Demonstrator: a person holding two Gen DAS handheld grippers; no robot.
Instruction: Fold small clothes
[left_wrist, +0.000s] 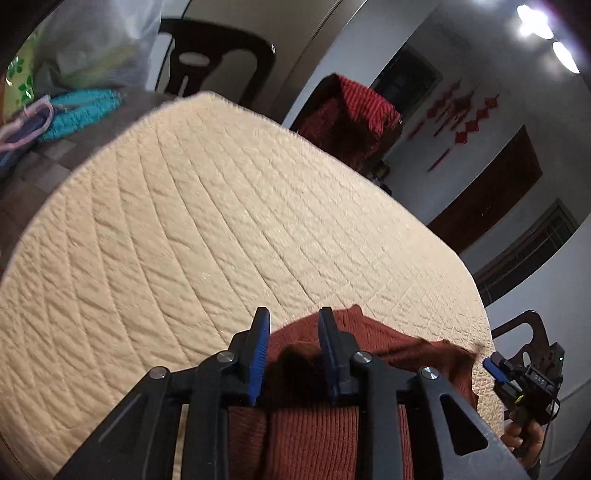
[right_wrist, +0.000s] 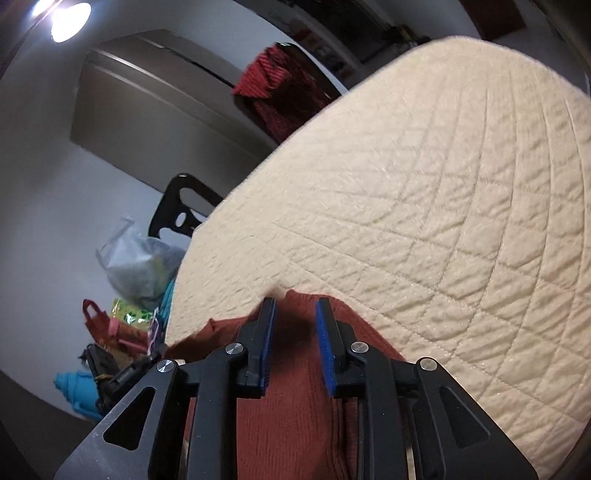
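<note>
A rust-red knitted garment (left_wrist: 314, 424) lies on the cream quilted pad (left_wrist: 207, 221) at its near edge. My left gripper (left_wrist: 293, 321) is open, its blue-padded fingers straddling a raised fold of the garment. In the right wrist view the same garment (right_wrist: 295, 406) lies under my right gripper (right_wrist: 294, 308), which is open with its fingers apart over the knit near the pad's (right_wrist: 424, 184) left edge. The right gripper also shows at the far right of the left wrist view (left_wrist: 496, 365), held in a hand.
A dark chair with a red striped cloth (left_wrist: 354, 110) stands beyond the pad. Another dark chair (left_wrist: 221, 48), a plastic bag (left_wrist: 96, 44) and teal and purple items (left_wrist: 81, 110) sit at the back left. Bags (right_wrist: 122, 325) lie left of the pad.
</note>
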